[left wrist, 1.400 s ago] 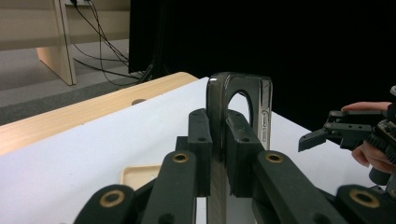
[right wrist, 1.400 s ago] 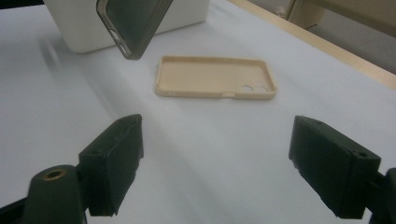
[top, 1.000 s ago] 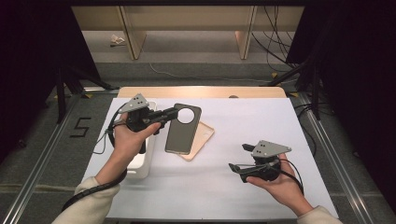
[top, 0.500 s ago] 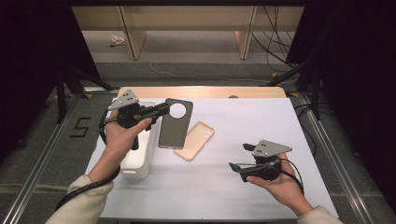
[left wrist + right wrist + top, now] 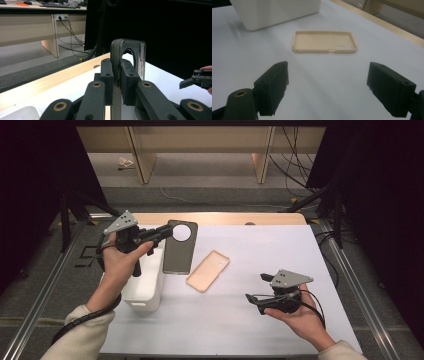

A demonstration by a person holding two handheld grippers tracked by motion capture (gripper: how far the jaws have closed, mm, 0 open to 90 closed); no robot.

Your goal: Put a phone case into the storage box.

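Holding a dark phone case (image 5: pixel 180 247) clamped between its jaws, the left gripper (image 5: pixel 159 233) carries it in the air beside a white bin (image 5: pixel 145 287) at the worktop's left edge; the bin's inside is hidden. Likely the case is being carried to the bin, so the next move calls for lowering and release. A beige phone case (image 5: pixel 208 270) lies flat mid-worktop. At near right, the right gripper (image 5: pixel 255 301) waits wide open, empty.

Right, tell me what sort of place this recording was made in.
Probably a lab or office workroom set up for recording: a white-topped work table fenced by black curtains, loose black cables trailing over grey floor, and pale wooden desks behind.
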